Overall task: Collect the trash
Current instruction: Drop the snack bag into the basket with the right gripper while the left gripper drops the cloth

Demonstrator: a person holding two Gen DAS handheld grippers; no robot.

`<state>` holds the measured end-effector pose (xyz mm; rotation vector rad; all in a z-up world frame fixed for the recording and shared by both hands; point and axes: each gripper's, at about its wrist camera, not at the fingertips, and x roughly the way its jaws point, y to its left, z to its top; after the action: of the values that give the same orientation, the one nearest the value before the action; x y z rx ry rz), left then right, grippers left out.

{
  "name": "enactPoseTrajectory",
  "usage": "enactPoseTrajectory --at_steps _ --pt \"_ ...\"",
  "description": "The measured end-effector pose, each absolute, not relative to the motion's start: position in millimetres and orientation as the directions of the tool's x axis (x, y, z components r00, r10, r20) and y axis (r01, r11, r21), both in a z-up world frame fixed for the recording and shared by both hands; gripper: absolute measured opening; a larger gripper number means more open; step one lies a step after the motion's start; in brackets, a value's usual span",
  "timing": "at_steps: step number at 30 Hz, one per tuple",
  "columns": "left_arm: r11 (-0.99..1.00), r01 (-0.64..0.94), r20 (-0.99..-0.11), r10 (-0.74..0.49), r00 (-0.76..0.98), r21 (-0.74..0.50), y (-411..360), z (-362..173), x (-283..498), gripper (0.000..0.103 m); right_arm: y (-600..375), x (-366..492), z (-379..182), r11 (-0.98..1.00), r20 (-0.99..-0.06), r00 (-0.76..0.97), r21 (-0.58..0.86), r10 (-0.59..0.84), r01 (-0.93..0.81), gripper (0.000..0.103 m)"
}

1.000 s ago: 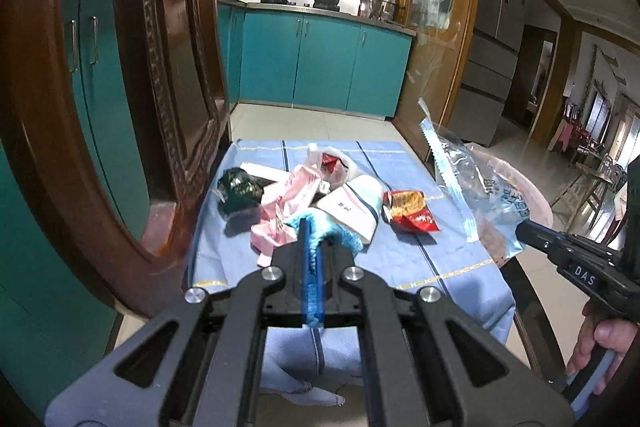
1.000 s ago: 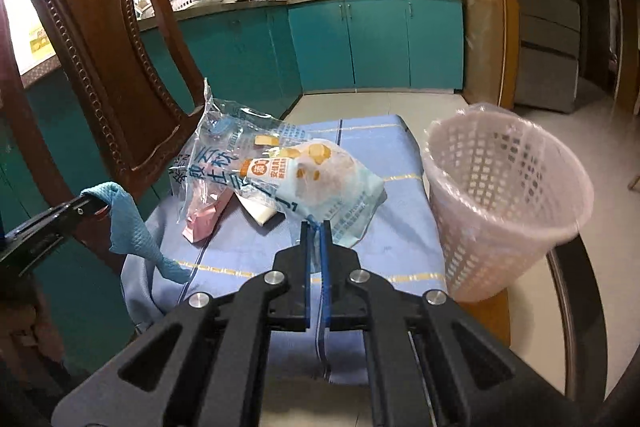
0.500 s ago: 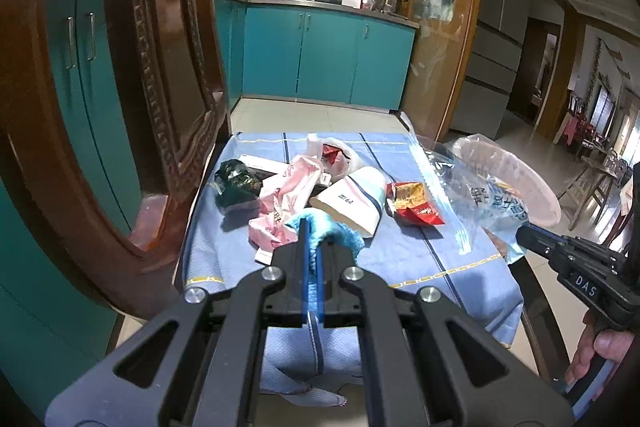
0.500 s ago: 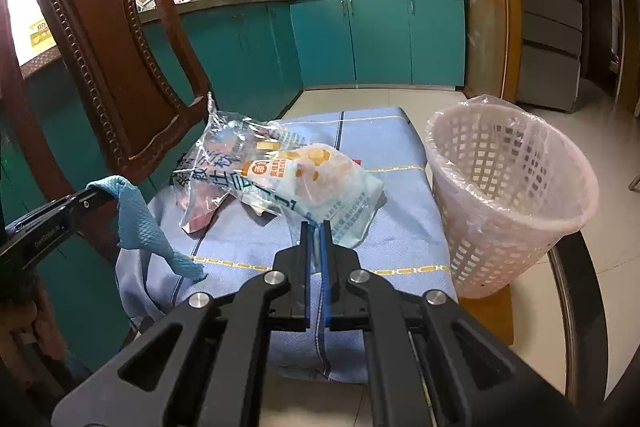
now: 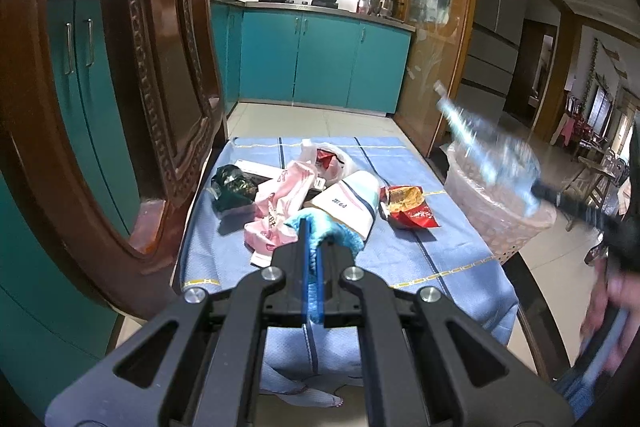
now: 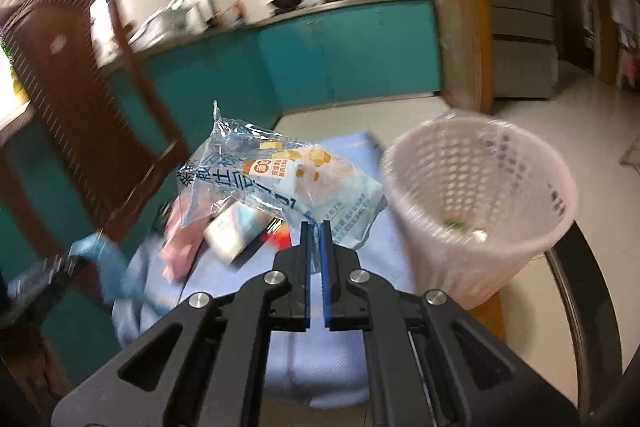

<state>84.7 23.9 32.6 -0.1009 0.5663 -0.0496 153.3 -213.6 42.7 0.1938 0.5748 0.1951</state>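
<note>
Right gripper (image 6: 316, 227): fingers clamped on corner of clear printed plastic snack bag (image 6: 280, 183), bag held aloft beside pale perforated plastic waste basket (image 6: 480, 203) for drop-in. Basket stands at desk edge, within reach. Left gripper (image 5: 310, 227): fingers pinch blue knitted cloth (image 5: 336, 231). Remaining wrappers, e.g. red foil packet (image 5: 408, 205), lie on blue-clothed desk (image 5: 404, 251).

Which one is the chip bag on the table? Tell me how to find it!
Look at the table with the blue cloth. Trash lies in a row across it, and a white basket stands at its right edge. The chip bag is the piece of trash nearest the basket: small, crumpled, shiny red with yellow, while its neighbours are white, pink or dark green.
</note>
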Motion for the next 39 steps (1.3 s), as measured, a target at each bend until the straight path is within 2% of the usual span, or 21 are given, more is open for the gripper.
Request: enactPoseTrajectory --at_steps 6,14,16,17,18,21,22,24,25,28,31,34,39 --pt "0.993 0.035 -0.519 -0.090 0.850 -0.115 25 37 80 0.004 -267 193 50 0.968 -0.509 0.851 0.251 0.127 0.006 0.005" --pt "0.992 0.037 -0.508 -0.095 0.856 -0.123 25 41 81 0.004 -324 244 8 0.960 -0.630 0.776 0.199 -0.027 0.196 0.006" --pt "0.992 0.037 -0.508 -0.095 0.856 -0.122 23 41 82 0.004 -330 253 -5 0.962 -0.667 0.745 0.182 -0.032 0.204 0.018" --pt "0.992 0.038 -0.509 -0.094 0.855 -0.120 22 41 83 0.004 -329 255 -11 0.963 -0.692 0.722 0.181 -0.020 0.200 0.043" --pt "0.992 0.037 -0.510 -0.093 0.855 -0.118 20 40 84 0.004 -328 255 -13 0.964 -0.709 0.705 0.176 -0.017 0.200 0.060" --pt "0.993 0.034 -0.518 -0.090 0.851 -0.116 19 39 88 0.004 -326 237 5 0.964 -0.667 0.744 0.165 -0.047 0.209 0.080" --pt "0.993 0.033 -0.520 -0.089 0.849 -0.117 17 39 89 0.004 -325 228 14 0.962 -0.644 0.764 0.181 -0.042 0.206 0.083" --pt "0.993 0.038 -0.521 -0.090 0.849 -0.110 13 40 92 0.004 -329 202 36 0.946 -0.580 0.814 0.253 -0.020 0.204 0.096" --pt "0.994 0.043 -0.517 -0.091 0.851 -0.103 10 42 93 0.004 -332 187 43 0.932 -0.546 0.838 0.295 -0.017 0.211 0.099" --pt "0.994 0.069 -0.510 -0.102 0.854 -0.083 -4 50 98 0.004 -340 154 55 0.891 -0.478 0.878 0.389 -0.022 0.235 0.100" --pt "0.991 0.116 -0.510 -0.130 0.850 -0.060 -30 59 112 0.004 -342 150 60 0.895 -0.461 0.887 0.380 -0.035 0.233 0.100" --pt "0.985 0.169 -0.505 -0.169 0.846 -0.046 -65 71 132 0.004 -348 155 60 0.880 -0.470 0.882 0.400 -0.043 0.256 0.100" --pt "0.950 0.302 -0.485 -0.300 0.821 -0.077 -146 104 184 0.004 -367 160 54 0.838 -0.485 0.872 0.448 -0.064 0.311 0.100"
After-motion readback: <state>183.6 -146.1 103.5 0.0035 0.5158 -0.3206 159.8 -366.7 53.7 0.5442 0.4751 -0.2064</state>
